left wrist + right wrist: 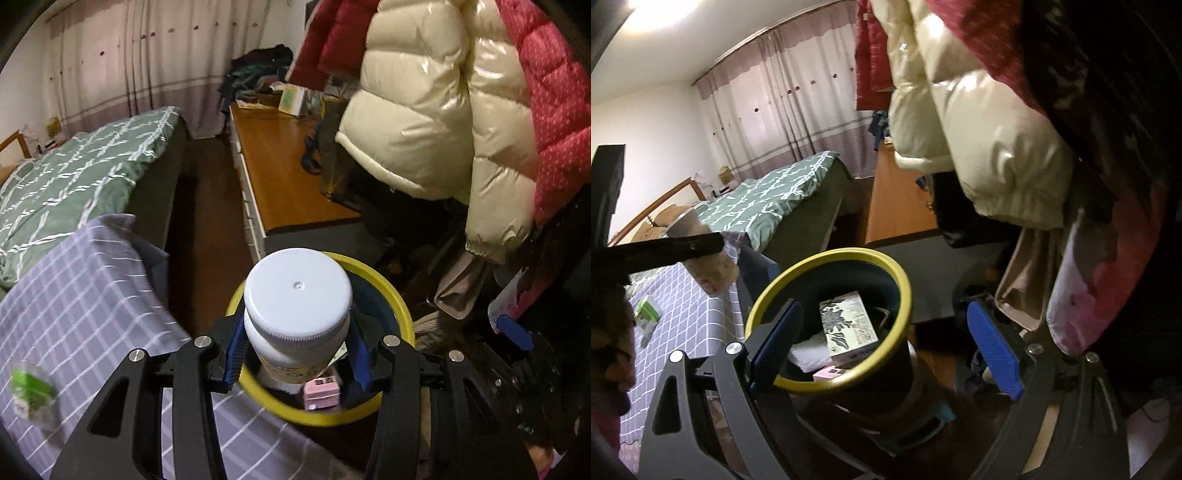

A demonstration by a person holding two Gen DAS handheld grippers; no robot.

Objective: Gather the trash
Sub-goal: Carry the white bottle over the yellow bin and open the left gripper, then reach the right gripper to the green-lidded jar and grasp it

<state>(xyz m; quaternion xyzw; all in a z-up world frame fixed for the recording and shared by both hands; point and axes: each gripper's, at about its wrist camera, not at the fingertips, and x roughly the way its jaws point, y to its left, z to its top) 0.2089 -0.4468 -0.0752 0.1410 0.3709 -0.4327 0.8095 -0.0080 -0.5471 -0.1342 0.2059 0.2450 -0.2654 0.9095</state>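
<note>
a cream puffer coat [436, 122] and a red coat [554, 110] hang on the right, their hems low over a dark clutter beside the bin [400, 306]. a wooden desk [280, 162] runs back along that side toward the curtains [122, 66], with clothes and a box piled at its far end. a bed [74, 177] with a green checked cover lies on the left, and nearer, a grey checked cloth [81, 306] carries a small green-and-white packet [31, 391], blurred.

the left gripper [297, 350] points forward and down over the bin, its blue pads [234, 350] clamped on either side of a bottle [295, 314], just under the cap. the right gripper [886, 347] hangs above the same bin, spread wide with nothing between its pads [995, 347]; the near rim of the bin shows in the gap. in the right view the other gripper's black arm crosses at the left, holding the bottle there, too blurred to read.

the bottle is white with a wide ribbed white cap and a yellow-edged label, held cap toward the camera right over the bin's mouth. the bin is dark with a yellow rim. inside it lie a flower-printed box [849, 326], a white wad [809, 354] and a small pink box [321, 395].
</note>
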